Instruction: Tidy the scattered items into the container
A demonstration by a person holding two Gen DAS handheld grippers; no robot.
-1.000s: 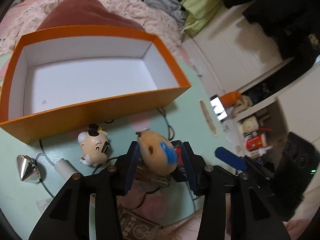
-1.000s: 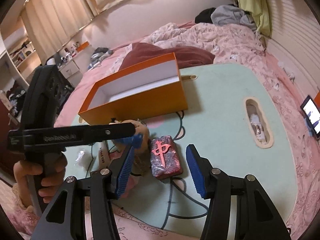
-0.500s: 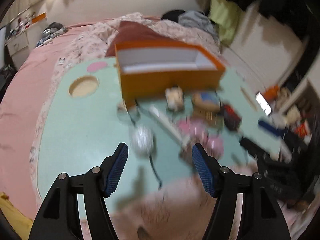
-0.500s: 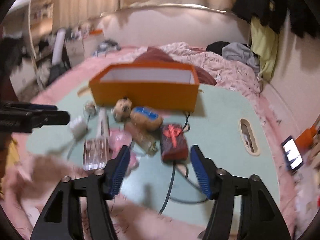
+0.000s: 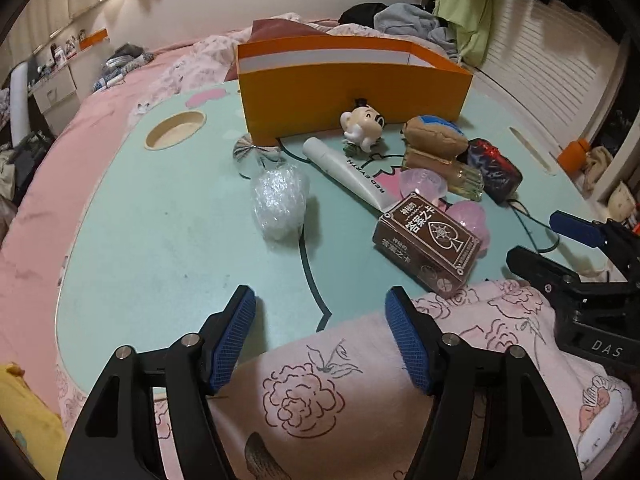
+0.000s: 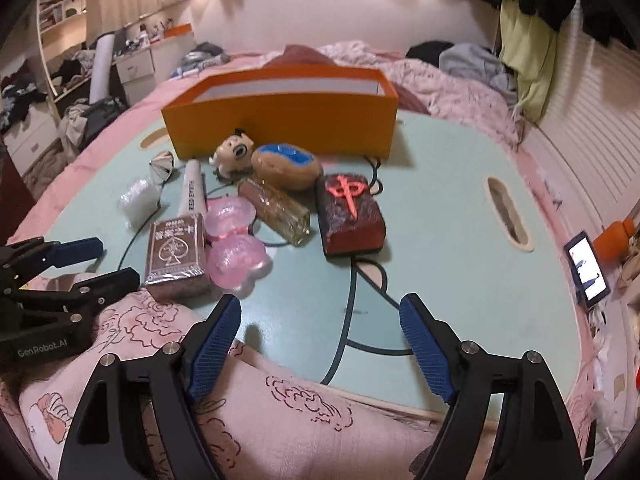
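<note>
The orange box (image 5: 352,92) (image 6: 280,120) stands open at the far side of the mint table (image 5: 160,248). In front of it lie a cartoon figurine (image 5: 362,126), a tan plush with a blue patch (image 5: 434,140) (image 6: 286,166), a dark red mahjong tile (image 6: 350,216), a white tube (image 5: 348,170), a brown card box (image 5: 426,240) (image 6: 176,252), pink clear pieces (image 6: 236,256), a glass bottle (image 6: 276,212), a bubble-wrapped lump (image 5: 280,200) and a silver cone (image 5: 244,152). My left gripper (image 5: 320,336) and right gripper (image 6: 320,344) hover over the near edge, jaws opening, nothing between them.
A pink floral cloth (image 5: 360,400) covers the table's near edge under both grippers. The table has a round cup recess (image 5: 174,134) at left and a slot (image 6: 506,212) at right. A lit phone (image 6: 588,268) stands off the right side. Bedding lies behind the box.
The left gripper let go of the tan plush, which now lies by the box, and pulled back to the near edge. Both grippers drew back and their jaws widened.
</note>
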